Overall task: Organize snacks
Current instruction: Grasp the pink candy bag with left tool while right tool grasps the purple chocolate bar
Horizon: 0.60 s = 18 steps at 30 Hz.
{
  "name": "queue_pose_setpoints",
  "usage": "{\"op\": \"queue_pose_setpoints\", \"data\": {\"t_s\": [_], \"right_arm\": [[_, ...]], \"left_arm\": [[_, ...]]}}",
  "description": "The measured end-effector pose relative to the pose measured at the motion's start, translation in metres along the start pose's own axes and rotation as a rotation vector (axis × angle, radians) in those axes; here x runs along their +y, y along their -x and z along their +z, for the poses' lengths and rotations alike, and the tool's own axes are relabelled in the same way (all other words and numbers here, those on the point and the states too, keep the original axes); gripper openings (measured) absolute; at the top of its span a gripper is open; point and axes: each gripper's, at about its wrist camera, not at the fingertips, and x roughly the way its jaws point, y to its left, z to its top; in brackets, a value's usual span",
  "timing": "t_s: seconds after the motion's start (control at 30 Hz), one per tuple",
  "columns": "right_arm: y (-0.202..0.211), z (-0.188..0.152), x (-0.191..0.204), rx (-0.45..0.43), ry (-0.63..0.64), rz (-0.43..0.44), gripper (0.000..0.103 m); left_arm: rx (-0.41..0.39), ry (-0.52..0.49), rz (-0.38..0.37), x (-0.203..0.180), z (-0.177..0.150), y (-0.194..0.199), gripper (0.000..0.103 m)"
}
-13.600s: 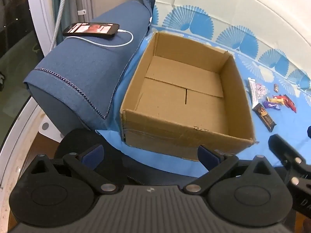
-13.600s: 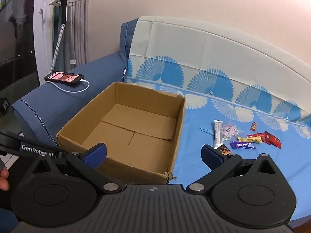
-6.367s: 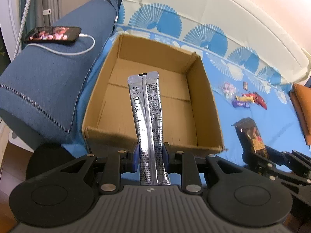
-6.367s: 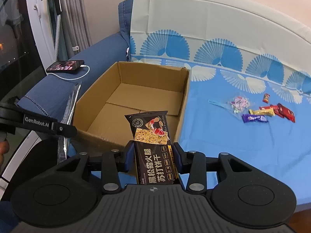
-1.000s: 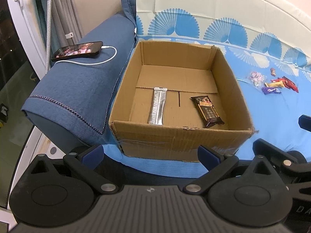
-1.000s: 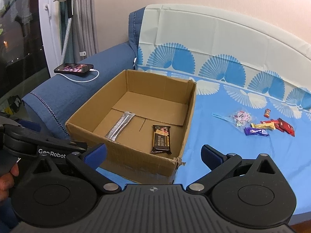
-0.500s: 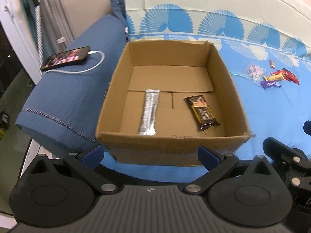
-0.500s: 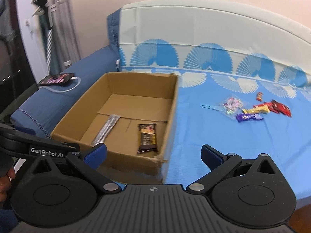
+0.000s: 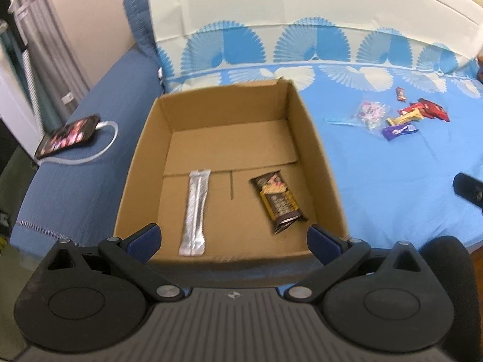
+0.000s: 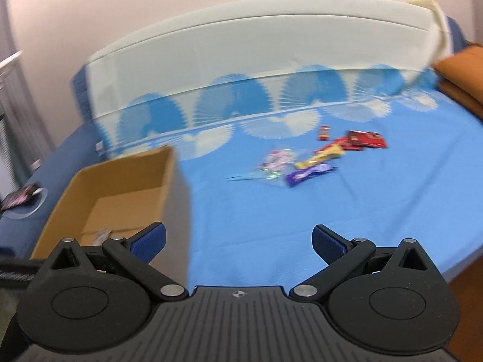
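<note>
An open cardboard box (image 9: 320,157) stands on the blue sheet; inside lie a silver stick pack (image 9: 195,211) and a dark biscuit pack (image 9: 277,200). My left gripper (image 9: 234,239) hovers open over the box's near edge, holding nothing. To the right on the sheet lies a cluster of small snacks: a purple bar (image 9: 398,130), a yellow bar (image 9: 406,116), red packs (image 9: 431,111) and a clear candy bag (image 9: 369,113). My right gripper (image 10: 238,241) is open and empty, facing that cluster (image 10: 314,158), with the box (image 10: 120,181) to its left.
A phone (image 9: 68,138) on a white cable lies on the blue sofa arm left of the box. An orange cushion (image 10: 462,81) sits at the far right. The backrest (image 9: 302,15) rises behind. Part of the right gripper (image 9: 469,188) shows at the left view's right edge.
Both grippers swung right and forward. The left one now looks down over the box's near edge; the right one has turned away from the box toward the snack cluster. Both stay open.
</note>
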Motion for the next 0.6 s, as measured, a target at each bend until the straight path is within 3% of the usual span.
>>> {"op": "queue_pose_setpoints", "data": {"t_s": [0.3, 0.6], "right_arm": [[-0.042, 0.016, -0.075, 0.032, -0.191, -0.147, 0.103], [-0.137, 0.029, -0.114, 0.137, -0.317, -0.215, 0.103]], "left_arm": [[0.003, -0.013, -0.060, -0.032, 0.041, -0.015, 0.103], [0.012, -0.070, -0.071, -0.071, 0.094, -0.055, 0.103]]}}
